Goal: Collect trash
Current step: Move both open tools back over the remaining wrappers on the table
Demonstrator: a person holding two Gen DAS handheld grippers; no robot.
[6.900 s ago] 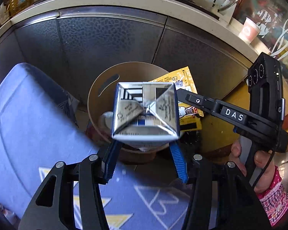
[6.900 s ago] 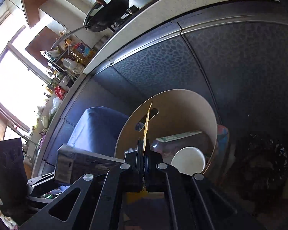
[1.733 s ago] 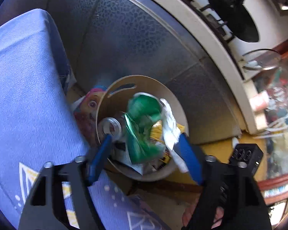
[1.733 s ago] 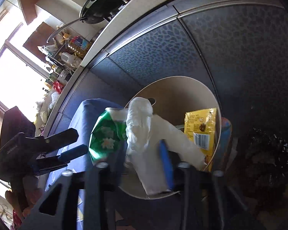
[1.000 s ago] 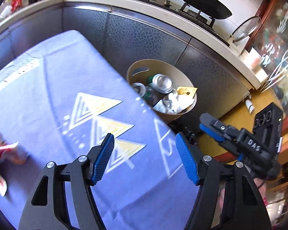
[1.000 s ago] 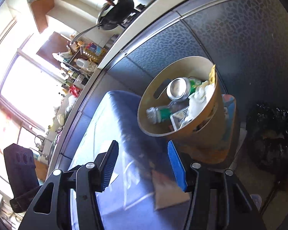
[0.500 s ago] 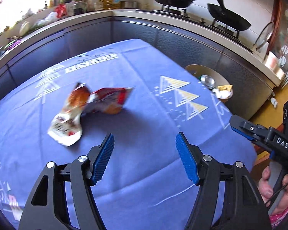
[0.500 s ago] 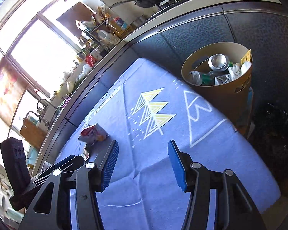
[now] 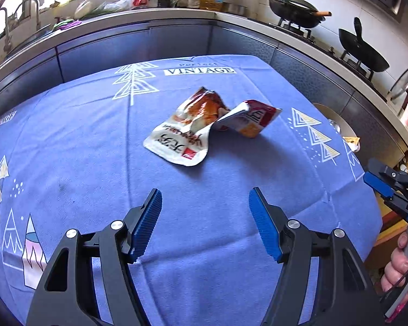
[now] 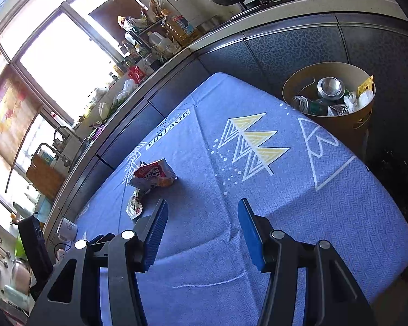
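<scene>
Jaws on both tools are standing spread with nothing between them, so neither the left gripper [image 9: 205,222] nor the right gripper [image 10: 201,233] is carrying anything at the moment. Both are hanging over the near part of the blue tablecloth [image 9: 68,141], pointing down at it. Out past the left one, toward the far middle of the table, two crumpled snack wrappers are lying touching each other: a white and orange pouch [image 9: 186,133] and a red packet [image 9: 254,118] just to its right. The right wrist view is showing the same pair well off to the left of its jaws. Off the far right corner of the table, the tan trash bin [image 10: 337,125] is already sitting pretty full with cans, a bottle and tissue, so I'm guessing most of the cleanup is done and those two wrappers are what's left to grab.
</scene>
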